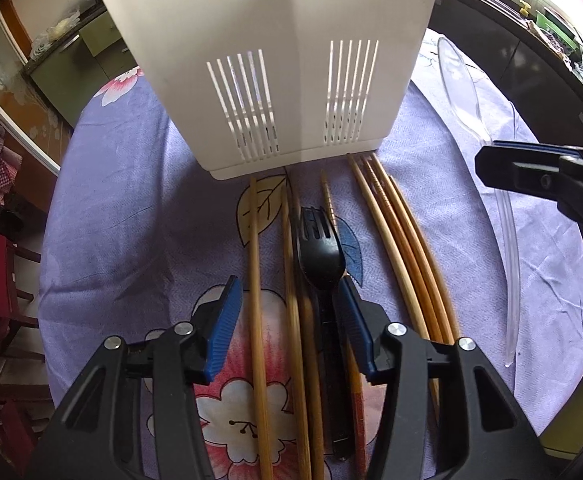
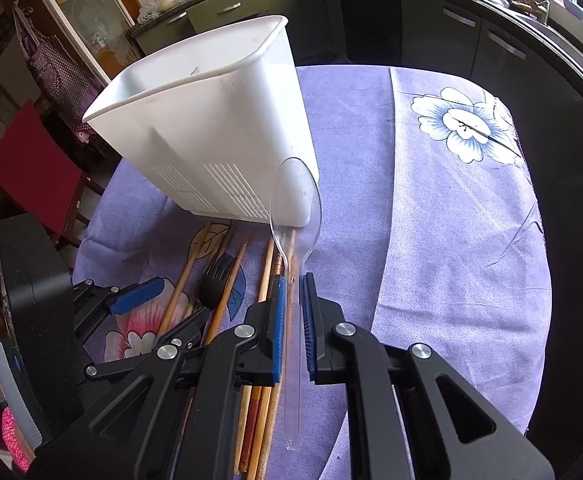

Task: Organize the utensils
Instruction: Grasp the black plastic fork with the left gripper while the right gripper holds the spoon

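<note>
Spoon [image 2: 293, 280] (clear) in right claw [image 2: 292, 312], bowl toward caddy [image 2: 211, 140]; left claw [image 1: 289, 320] half-open.

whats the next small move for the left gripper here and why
Probably lower a touch and close on the black fork. The left gripper is open, straddling the fork's handle and two chopsticks, so shifting toward the fork first may avoid grabbing those. The right gripper already holds the clear spoon.

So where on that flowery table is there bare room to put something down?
The purple floral cloth lies bare right of the white slotted plastic holder. A smaller bare strip lies left of the wooden chopsticks. Crowded: below the holder, chopsticks and black plastic fork.
</note>
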`<state>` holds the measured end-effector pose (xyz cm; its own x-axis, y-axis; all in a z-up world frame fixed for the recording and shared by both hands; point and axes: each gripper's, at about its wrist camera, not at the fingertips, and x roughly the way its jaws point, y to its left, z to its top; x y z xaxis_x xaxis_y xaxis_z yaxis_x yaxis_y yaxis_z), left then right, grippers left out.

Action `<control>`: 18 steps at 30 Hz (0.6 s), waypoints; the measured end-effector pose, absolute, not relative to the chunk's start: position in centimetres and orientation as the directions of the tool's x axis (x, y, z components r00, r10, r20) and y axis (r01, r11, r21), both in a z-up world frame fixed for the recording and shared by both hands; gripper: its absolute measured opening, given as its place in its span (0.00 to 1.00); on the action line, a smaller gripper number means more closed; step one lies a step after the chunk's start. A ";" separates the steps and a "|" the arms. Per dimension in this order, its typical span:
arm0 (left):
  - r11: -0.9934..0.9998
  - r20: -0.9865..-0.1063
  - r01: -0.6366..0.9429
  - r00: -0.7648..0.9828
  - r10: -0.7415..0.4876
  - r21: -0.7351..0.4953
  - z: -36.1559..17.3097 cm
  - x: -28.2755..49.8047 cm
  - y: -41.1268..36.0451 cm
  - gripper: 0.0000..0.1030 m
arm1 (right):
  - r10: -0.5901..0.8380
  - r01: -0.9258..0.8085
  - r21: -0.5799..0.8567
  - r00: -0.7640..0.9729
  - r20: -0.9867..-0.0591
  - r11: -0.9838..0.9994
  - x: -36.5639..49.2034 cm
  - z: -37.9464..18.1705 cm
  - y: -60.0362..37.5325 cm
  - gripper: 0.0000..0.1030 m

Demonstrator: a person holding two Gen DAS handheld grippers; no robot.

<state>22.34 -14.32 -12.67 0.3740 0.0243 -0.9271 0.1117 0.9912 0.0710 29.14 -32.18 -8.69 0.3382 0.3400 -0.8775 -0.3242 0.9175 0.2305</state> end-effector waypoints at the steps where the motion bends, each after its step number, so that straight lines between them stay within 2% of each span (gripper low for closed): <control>1: 0.991 -0.929 0.117 0.370 0.021 0.069 -12.7 22.3 -14.5 0.38 | 0.340 -0.325 0.231 0.337 -0.878 0.917 29.1 -8.7 -32.1 0.09; 4: 0.990 -0.936 0.133 0.352 0.004 0.054 -12.9 22.3 -15.1 0.26 | 0.344 -0.324 0.236 0.335 -0.877 0.916 29.3 -8.9 -32.2 0.09; 18: 0.986 -0.941 0.157 0.338 0.006 0.063 -12.8 22.7 -16.7 0.18 | 0.353 -0.323 0.246 0.332 -0.875 0.914 29.4 -9.0 -32.4 0.09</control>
<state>22.66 -16.65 -12.83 0.3384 0.0064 -0.9410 0.1572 0.9855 0.0632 29.42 -32.42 -8.95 0.3317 0.3527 -0.8749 -0.3230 0.9139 0.2460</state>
